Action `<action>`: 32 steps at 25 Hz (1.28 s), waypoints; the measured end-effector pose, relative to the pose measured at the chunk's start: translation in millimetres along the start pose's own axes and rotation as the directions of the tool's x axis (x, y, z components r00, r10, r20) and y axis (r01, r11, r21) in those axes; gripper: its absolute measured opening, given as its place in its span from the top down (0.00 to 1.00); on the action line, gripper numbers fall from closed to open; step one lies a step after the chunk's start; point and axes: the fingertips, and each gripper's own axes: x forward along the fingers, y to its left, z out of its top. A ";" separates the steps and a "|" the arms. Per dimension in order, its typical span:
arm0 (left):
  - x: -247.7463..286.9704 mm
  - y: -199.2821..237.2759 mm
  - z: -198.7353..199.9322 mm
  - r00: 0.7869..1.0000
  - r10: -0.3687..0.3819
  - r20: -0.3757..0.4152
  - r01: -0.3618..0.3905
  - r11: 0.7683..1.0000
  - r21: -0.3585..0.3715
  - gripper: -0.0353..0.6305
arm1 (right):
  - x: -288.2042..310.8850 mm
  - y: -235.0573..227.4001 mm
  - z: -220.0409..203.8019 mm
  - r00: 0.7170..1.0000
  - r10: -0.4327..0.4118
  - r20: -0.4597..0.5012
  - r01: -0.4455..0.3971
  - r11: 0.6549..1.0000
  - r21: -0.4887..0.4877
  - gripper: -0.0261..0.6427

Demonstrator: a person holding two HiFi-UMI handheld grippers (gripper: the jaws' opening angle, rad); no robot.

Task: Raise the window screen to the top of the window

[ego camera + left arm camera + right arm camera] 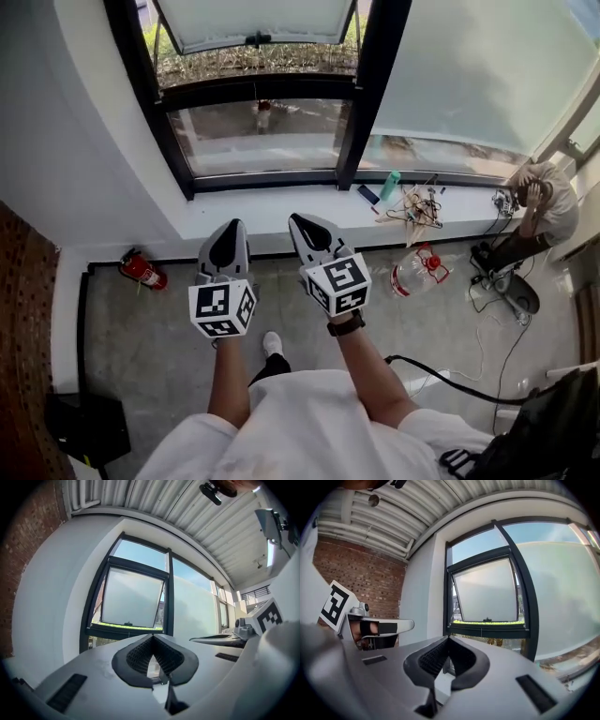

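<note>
L gripper (231,231): jaws together, empty.
R gripper (302,226): same.
Window (262,89): not reached.
Tip: open jaws before closing in, approach square-on.

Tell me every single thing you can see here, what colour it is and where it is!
black-framed window: one, black frame with frosted panes, in the wall ahead, its small pane tilted open
white window sill: one, white, under the window
teal bottle: one, teal, on the sill at right
tangle of cables: one heap, mixed colours, on the sill beside the bottle
red fire extinguisher: one, red, lying on the floor at left
clear plastic jug with red cap: one, clear and red, on the floor at right
seated person: one, light top, far right
left claw: one, grey, shut, empty
right claw: one, grey, shut, empty
</note>
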 end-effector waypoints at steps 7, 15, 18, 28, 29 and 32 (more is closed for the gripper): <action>106.6 52.8 -10.2 0.999 -0.033 -0.018 0.033 0.999 -0.014 0.95 | 109.7 -44.7 -5.4 1.000 -0.007 -0.020 0.008 0.999 0.031 0.96; 234.5 93.1 -41.8 0.999 0.015 -0.048 -0.017 0.999 -0.052 0.95 | 223.9 -127.2 -12.3 0.997 0.074 0.012 -0.075 0.996 0.057 0.96; 300.0 102.9 -38.8 0.998 0.033 -0.055 -0.036 0.998 -0.049 0.95 | 277.3 -173.9 5.4 0.992 0.117 0.047 -0.120 0.991 0.067 0.96; 426.2 113.4 -10.6 0.997 0.074 0.032 -0.076 0.995 0.067 0.95 | 390.4 -292.9 32.1 0.987 0.137 0.084 -0.143 0.987 0.072 0.96; 434.2 119.6 -14.5 0.997 0.073 0.024 -0.074 0.996 0.053 0.95 | 399.2 -294.7 25.9 0.987 0.148 0.070 -0.153 0.985 0.081 0.96; 455.9 141.9 -20.7 0.998 0.066 0.014 -0.066 0.998 0.021 0.95 | 420.2 -295.4 17.1 0.985 0.163 0.049 -0.165 0.984 0.062 0.96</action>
